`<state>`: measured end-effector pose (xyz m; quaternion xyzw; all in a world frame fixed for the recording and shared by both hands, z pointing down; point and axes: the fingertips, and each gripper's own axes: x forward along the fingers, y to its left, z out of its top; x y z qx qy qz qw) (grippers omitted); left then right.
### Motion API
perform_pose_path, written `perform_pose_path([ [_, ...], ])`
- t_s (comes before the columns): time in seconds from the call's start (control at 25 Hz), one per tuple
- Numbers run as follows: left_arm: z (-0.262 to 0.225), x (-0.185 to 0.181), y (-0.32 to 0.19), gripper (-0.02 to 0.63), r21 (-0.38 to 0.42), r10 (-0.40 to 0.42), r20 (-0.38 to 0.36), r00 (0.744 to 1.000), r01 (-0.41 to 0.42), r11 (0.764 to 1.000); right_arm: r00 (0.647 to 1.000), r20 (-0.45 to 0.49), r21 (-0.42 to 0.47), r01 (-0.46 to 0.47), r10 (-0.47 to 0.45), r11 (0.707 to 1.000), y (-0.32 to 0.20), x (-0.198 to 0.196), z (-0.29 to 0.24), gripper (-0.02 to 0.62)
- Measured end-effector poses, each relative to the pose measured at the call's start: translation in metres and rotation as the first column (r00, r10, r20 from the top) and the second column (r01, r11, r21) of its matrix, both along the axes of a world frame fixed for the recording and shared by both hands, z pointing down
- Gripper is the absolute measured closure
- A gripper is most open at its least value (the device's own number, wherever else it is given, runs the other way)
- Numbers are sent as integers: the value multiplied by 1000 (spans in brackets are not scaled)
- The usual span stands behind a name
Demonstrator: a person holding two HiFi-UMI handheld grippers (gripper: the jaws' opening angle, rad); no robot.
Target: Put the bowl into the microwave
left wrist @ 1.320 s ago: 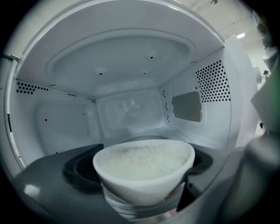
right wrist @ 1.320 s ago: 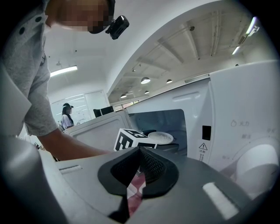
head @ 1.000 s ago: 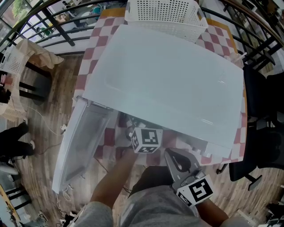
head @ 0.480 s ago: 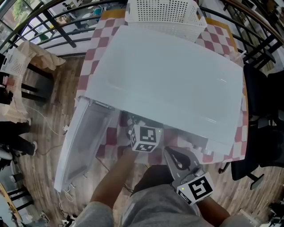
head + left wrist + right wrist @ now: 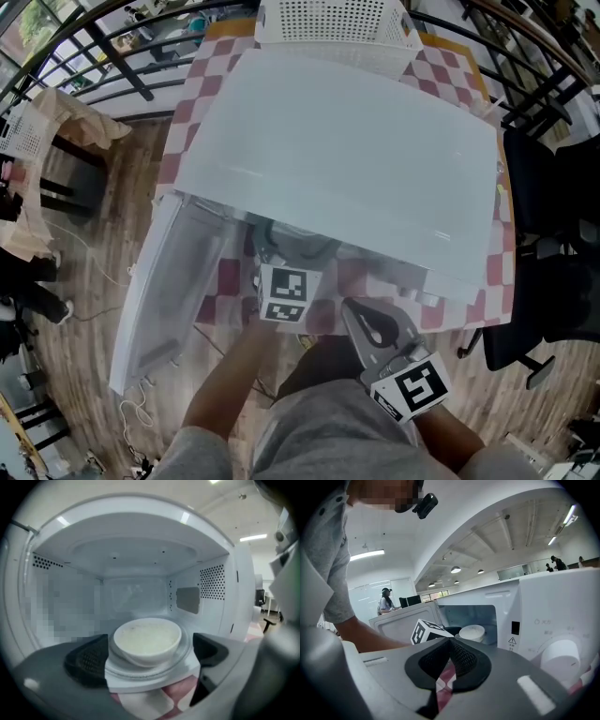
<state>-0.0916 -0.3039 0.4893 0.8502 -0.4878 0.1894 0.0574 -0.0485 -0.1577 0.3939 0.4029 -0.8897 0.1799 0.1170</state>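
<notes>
Sitting centered in microwave (image 5: 213, 581), bowl (image 5: 147, 641) clear all round.

Wood floor (image 5: 94, 244) — checked table (image 5: 194, 94), white basket (image 5: 333, 21) at far edge; black chair (image 5: 548, 216) right, railing (image 5: 120, 56) behind — ceiling lights (image 5: 368, 554) on.

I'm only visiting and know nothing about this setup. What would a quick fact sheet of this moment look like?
Microwave: white, standing on a red-checked cloth
Door: open, on the person's left
Bowl: white, upright, on the glass turntable inside the microwave
Left gripper: at the opening, fingers apart, not clamping the bowl
Right gripper: outside the microwave, fingers together, empty
Basket: white, behind the microwave
Task state: bowl in, door not yet shut
</notes>
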Motion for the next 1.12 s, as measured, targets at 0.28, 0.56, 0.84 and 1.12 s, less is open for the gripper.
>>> perform_pose_path([
  [0.28, -34, -35, 64, 55, 40, -25, -57, 998, 27, 999, 999, -26, 41, -46, 47, 998, 6, 31, -17, 600],
  [0.56, -74, -48, 146, 92, 59, -39, -126, 991, 46, 997, 992, -44, 62, -113, 116, 992, 21, 66, -36, 600],
  [0.84, -126, -48, 199, 296, 133, -49, -195, 980, 76, 988, 985, -61, 110, -155, 162, 982, 49, 78, -55, 600],
  [1.12, -149, -55, 235, 566, 186, -111, -202, 973, 149, 971, 981, -57, 137, -177, 186, 975, 77, 84, -66, 599],
])
